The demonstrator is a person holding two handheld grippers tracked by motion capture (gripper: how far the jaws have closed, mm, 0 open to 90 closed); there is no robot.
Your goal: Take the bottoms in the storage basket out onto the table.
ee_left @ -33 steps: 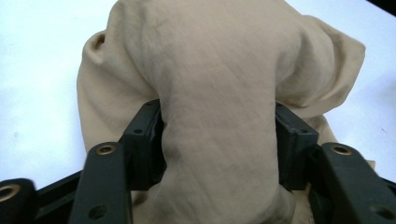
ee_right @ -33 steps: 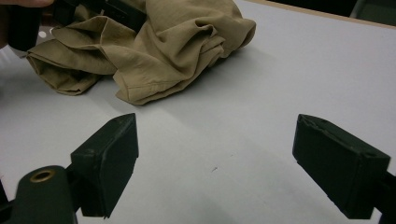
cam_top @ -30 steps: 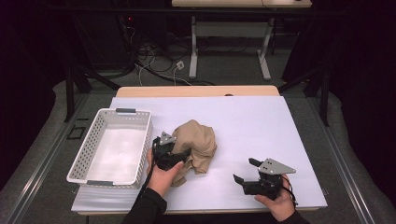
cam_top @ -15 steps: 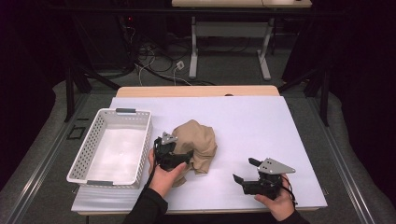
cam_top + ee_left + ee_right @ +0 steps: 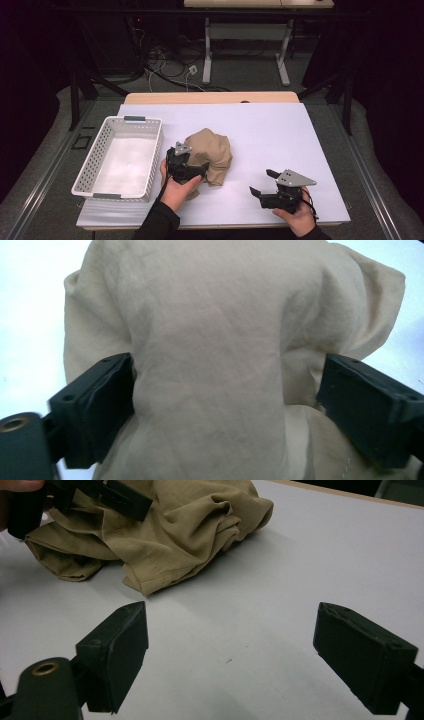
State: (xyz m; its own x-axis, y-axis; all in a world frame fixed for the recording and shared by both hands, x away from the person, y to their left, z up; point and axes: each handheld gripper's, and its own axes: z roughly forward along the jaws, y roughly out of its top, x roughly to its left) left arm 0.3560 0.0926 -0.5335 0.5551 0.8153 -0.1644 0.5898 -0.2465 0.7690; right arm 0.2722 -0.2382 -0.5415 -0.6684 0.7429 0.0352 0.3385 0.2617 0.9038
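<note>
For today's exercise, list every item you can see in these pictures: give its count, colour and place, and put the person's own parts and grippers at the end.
cloth: one, tan, crumpled near the middle of the table, just right of the basket.
basket: one, white, perforated walls, on the left part of the table, nothing in it.
table: one, white top with a wooden far edge.
desk frame: one, pale legs, on the floor beyond the table.
cables: several, dark and light, on the floor behind the table.
left gripper: one, black, at the cloth's near left side; jaws have just been opening, wide either side of a cloth fold.
right gripper: one, black, over bare table at the near right; jaws apart, nothing between them.
hands: two, at the near edge, each holding a gripper.
</note>
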